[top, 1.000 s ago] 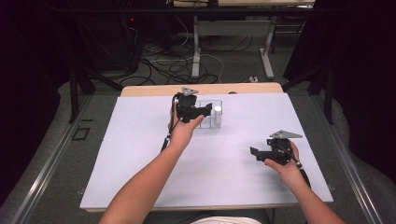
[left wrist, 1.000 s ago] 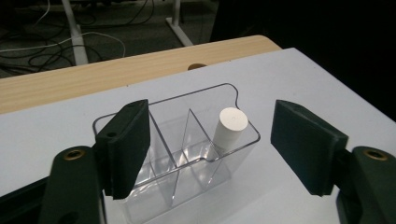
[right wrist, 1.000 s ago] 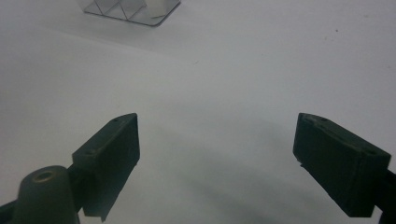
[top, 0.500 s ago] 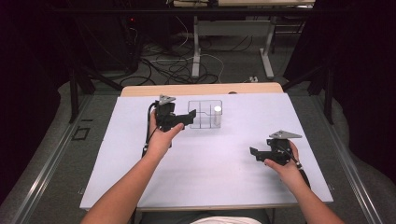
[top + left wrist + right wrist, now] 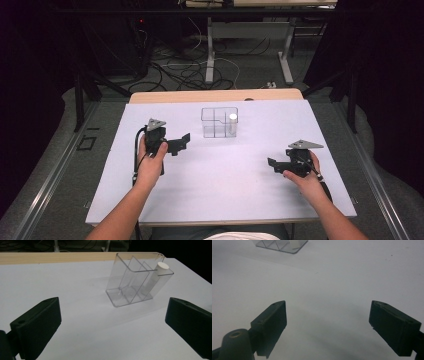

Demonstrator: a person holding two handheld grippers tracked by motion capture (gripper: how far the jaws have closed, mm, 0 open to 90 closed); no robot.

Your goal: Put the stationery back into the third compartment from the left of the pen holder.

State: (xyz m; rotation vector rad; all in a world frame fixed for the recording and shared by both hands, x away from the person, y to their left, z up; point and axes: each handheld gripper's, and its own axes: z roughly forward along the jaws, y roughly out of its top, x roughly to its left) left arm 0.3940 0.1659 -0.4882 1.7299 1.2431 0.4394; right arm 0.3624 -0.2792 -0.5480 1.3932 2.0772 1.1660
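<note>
While both claws rest idle over the white surface, I read the layout from the largest item down. That surface covers a wooden table whose far edge stays bare. Near its far middle stands a clear divided organizer, upright on its base. A white cylinder stands in its right-hand compartment, propped by the dividers, which I judge keeps it from rolling or tipping.

My left claw sits to the left of the organizer, near but apart from it, pointing toward it. Its jaws have just been opening and now stand spread wide with nothing between them; in the left gripper view the organizer and the cylinder lie ahead, between and beyond the jaws. I judge this to be a released, backed-off posture.

My right claw hovers well apart, at the right and nearer me, jaws likewise spread and empty over bare surface.
</note>
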